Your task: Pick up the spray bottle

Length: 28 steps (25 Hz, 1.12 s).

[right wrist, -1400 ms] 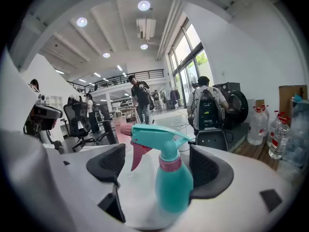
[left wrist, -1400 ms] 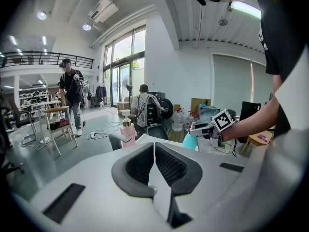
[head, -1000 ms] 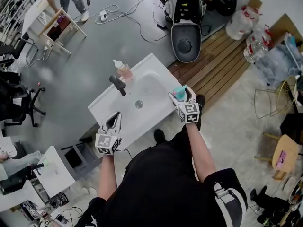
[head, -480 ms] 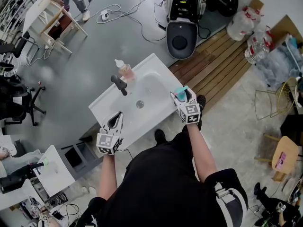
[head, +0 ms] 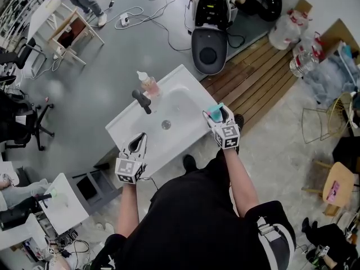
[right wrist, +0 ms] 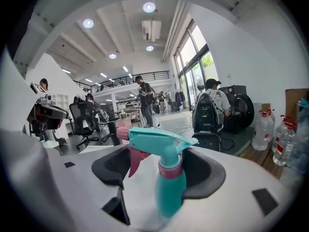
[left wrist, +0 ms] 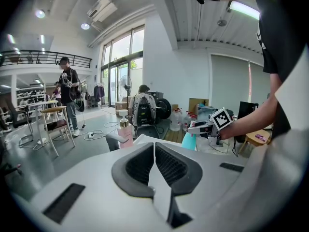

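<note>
The teal spray bottle (head: 214,112) with a pink trigger stands upright on the right rim of the white sink (head: 185,77). My right gripper (head: 216,109) is round it at the sink's right edge. In the right gripper view the bottle (right wrist: 170,190) fills the space between the dark pads, with the right pad against its body, and the gripper (right wrist: 161,154) is shut on it. My left gripper (head: 138,139) rests at the sink's front left corner, its pads (left wrist: 170,164) closed together on nothing. From the left gripper view the bottle (left wrist: 189,140) shows to the right, inside the right gripper (left wrist: 200,127).
A black faucet (head: 140,100) and a pink soap dispenser (head: 148,84) stand at the sink's back left. A black and white machine (head: 209,32) sits on the floor behind the sink. Wooden decking (head: 259,77), chairs and cables lie around; people stand further off.
The right jaws have drawn in round the spray bottle. The machine behind the sink has shifted left in the picture. Both hands have stayed where they were.
</note>
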Each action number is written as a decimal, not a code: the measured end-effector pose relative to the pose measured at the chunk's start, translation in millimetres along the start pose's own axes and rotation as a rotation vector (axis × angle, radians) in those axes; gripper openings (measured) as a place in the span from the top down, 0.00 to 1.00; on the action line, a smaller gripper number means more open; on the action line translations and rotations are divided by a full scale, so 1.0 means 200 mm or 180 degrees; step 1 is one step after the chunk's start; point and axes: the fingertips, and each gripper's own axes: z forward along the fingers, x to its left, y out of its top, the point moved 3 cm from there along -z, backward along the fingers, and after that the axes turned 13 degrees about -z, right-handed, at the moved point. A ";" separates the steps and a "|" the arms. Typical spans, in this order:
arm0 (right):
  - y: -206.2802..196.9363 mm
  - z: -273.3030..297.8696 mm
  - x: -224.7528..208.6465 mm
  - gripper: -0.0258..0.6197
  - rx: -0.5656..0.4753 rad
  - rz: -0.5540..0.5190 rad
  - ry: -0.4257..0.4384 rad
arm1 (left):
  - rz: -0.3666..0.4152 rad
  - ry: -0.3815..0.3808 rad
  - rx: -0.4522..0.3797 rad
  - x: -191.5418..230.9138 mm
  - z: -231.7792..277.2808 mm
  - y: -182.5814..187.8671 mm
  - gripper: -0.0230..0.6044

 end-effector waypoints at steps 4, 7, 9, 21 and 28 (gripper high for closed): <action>0.02 -0.04 0.01 0.44 0.0007 -0.0027 0.0030 | 0.0015 -0.0034 -0.0019 -0.02 0.00 0.00 0.92; 0.03 -0.07 0.02 0.44 0.0010 -0.0041 0.0043 | 0.0019 -0.0068 -0.0042 -0.04 0.00 0.01 0.92; 0.03 -0.09 0.02 0.44 -0.0004 -0.0041 0.0045 | 0.0018 -0.0087 -0.0054 -0.05 -0.01 0.00 0.92; 0.06 -0.29 0.06 0.44 -0.0001 -0.0068 0.0061 | -0.0025 -0.0236 -0.0159 -0.14 -0.03 -0.04 0.92; 0.11 -0.42 0.15 0.44 -0.0063 -0.0155 0.0037 | -0.0056 -0.0305 -0.0199 -0.15 -0.07 -0.07 0.92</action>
